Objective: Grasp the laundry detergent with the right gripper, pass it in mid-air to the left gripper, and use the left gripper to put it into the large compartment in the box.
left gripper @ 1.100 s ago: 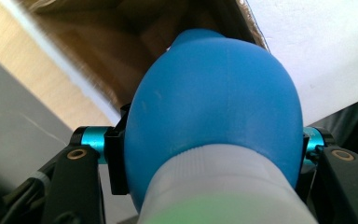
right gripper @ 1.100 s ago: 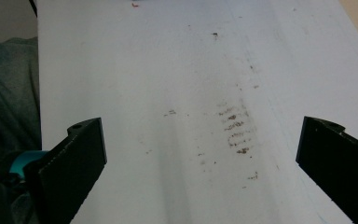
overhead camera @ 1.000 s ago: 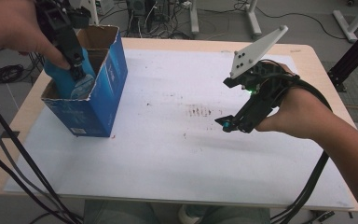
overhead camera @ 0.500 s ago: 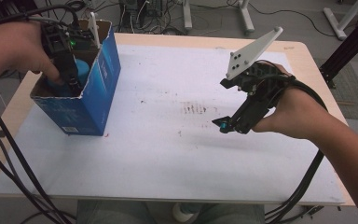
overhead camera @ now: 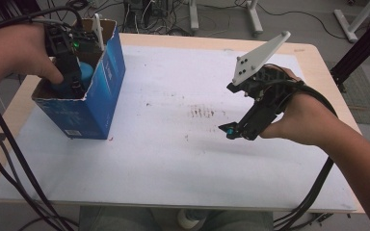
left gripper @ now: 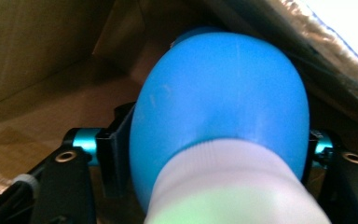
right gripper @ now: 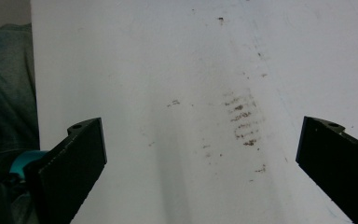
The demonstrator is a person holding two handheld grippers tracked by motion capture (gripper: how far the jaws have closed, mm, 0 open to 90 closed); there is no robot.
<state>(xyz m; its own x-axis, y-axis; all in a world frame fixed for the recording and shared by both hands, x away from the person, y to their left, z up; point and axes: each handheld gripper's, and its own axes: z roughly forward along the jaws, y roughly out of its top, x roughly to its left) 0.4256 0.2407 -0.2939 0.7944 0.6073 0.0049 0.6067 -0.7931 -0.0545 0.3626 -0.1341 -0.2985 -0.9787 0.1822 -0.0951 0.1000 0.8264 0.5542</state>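
At the table's left edge, a blue cardboard box (overhead camera: 94,91) stands open-topped on the white tabletop (overhead camera: 173,159); white print runs down its near face but is too small to read. The left hand (overhead camera: 17,53) reaches down into the box from above, its left gripper (overhead camera: 70,79) pointed steeply downward with the jaws clamped on a blue rubber bulb (left gripper: 221,112) inside the box. In the left gripper view the bulb sits squeezed between the jaws, its pale neck toward the camera, brown cardboard walls behind. At mid-table a patch of brown smudges (overhead camera: 202,113) marks the white surface. To the right, well apart from the box, the right hand (overhead camera: 301,118) holds the right gripper (overhead camera: 231,130) low over the table, angled down and leftward, jaws spread wide with nothing between them, its grey three-cornered plate (overhead camera: 257,57) tilted up.
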